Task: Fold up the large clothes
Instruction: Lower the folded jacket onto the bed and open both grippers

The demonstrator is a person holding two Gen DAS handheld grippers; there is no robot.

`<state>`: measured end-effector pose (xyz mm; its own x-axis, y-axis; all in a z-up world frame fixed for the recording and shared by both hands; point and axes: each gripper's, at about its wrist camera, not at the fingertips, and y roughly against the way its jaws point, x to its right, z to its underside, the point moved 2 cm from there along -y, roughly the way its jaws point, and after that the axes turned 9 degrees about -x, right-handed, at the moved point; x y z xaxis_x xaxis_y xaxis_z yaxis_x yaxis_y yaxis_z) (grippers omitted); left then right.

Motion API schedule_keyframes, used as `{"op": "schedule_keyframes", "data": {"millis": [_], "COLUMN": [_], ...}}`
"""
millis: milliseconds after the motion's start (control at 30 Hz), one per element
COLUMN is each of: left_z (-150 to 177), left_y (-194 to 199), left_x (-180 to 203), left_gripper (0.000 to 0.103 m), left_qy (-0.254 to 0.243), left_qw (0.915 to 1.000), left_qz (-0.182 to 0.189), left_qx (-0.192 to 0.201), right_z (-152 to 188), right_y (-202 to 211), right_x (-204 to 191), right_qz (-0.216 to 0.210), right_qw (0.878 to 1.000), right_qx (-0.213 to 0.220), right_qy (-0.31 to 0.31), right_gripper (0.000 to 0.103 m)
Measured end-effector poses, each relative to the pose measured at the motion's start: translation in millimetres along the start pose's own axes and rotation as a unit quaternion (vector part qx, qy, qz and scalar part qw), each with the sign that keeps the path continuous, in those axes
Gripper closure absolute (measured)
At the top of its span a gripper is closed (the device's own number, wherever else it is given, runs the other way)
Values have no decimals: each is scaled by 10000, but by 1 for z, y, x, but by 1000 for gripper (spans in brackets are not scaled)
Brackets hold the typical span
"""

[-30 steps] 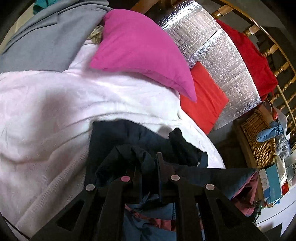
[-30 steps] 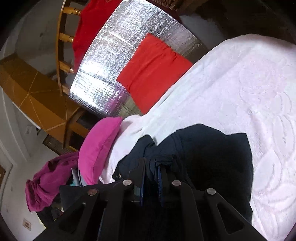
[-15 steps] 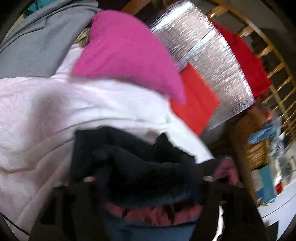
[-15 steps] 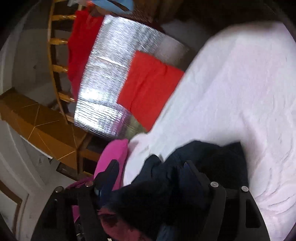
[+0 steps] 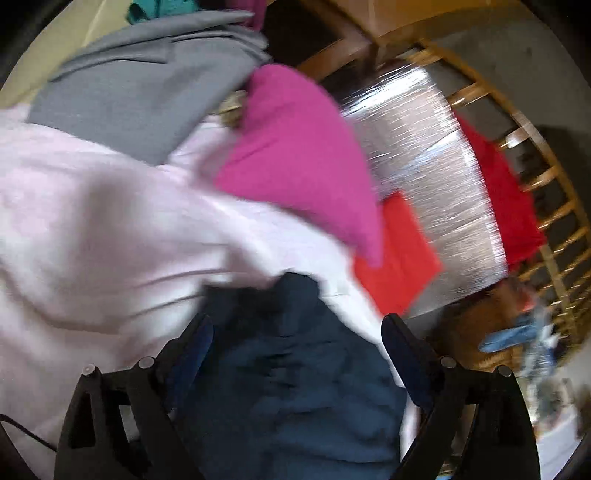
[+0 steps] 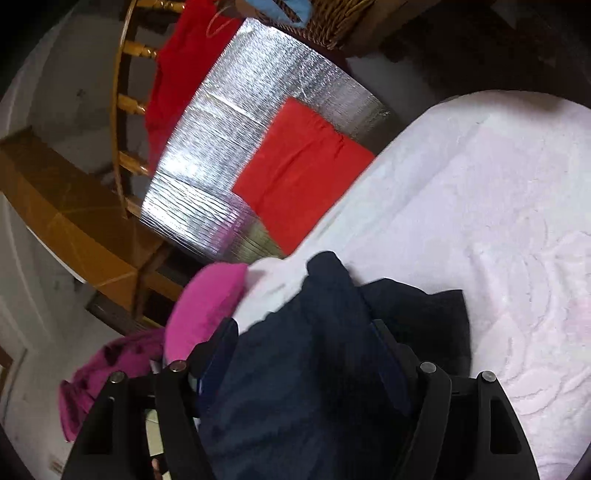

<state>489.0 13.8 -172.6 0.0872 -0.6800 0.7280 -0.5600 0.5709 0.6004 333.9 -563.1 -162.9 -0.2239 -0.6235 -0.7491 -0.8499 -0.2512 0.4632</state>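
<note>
A dark navy garment point(image 5: 295, 376) lies bunched on a pale pink bedspread point(image 5: 92, 229). In the left wrist view my left gripper point(image 5: 295, 328) is open, its two fingers spread wide on either side of the garment. In the right wrist view the same garment point(image 6: 314, 369) fills the gap of my right gripper point(image 6: 303, 332), which is also open with its fingers wide apart. Neither gripper pinches the cloth. The garment's near part is hidden under the gripper frames.
A magenta pillow point(image 5: 306, 158) and a grey garment point(image 5: 129, 88) lie at the bed's far side. A red cloth point(image 6: 299, 173) rests on a silver foil mat point(image 6: 236, 122). A wooden railing point(image 5: 546, 177) and a wicker basket point(image 6: 332, 18) stand beyond.
Both grippers were shut on the navy garment one second ago. They have opened wide and let it go, and the garment now lies loose between the fingers.
</note>
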Motion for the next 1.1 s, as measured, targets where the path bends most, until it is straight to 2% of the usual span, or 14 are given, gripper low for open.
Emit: {"op": "schedule_keyframes", "data": {"millis": [133,200,267,333,367,433,533,600,633,733,833,967,1100], "left_z": [6,10,18,26,32,43,52,52,52,54,56,59,62], "left_y": [-13,-20,-28,-33,-36,-42,-48,-48,-47,-49,-46,-31,-14], "left_x": [-13,-18,-21,-21,-19,-15,-10,-11,-13,-19,-13,-4,4], "left_gripper": [11,11,11,11,11,11,14,14,14,13,13,13,13], "left_qy": [-10,-85,-211,-363,-519,-781,-1043,-1052,-1033,-999,-1046,-1240,-1454], "left_qw": [9949,9886,9793,9745,9698,9626,9571,9569,9574,9581,9569,9536,9513], "left_qz": [-911,-1313,-1702,-1824,-1946,-2120,-2228,-2258,-2262,-2254,-2328,-2492,-2554], "left_qx": [-435,-734,-1078,-1256,-1376,-1497,-1528,-1491,-1466,-1457,-1384,-1145,-929], "right_z": [3,7,15,22,27,30,29,29,31,37,31,22,21], "right_y": [-14,-24,-38,-46,-50,-50,-36,-27,-28,-53,-50,-29,-14], "right_x": [6,9,9,6,2,-3,-12,-20,-18,6,19,21,25], "right_qz": [456,506,675,1004,1310,1483,1523,1632,1675,1918,1533,1256,1236], "right_qw": [9977,9956,9907,9857,9801,9773,9792,9775,9765,9695,9787,9862,9875], "right_qx": [-495,-790,-1167,-1294,-1337,-1248,-923,-670,-685,-1224,-1296,-1053,-968], "right_qy": [75,85,189,405,660,855,974,1155,1168,907,425,227,114], "right_gripper": [27,27,34,54,62,77,90,91,91,90,87,81,64]}}
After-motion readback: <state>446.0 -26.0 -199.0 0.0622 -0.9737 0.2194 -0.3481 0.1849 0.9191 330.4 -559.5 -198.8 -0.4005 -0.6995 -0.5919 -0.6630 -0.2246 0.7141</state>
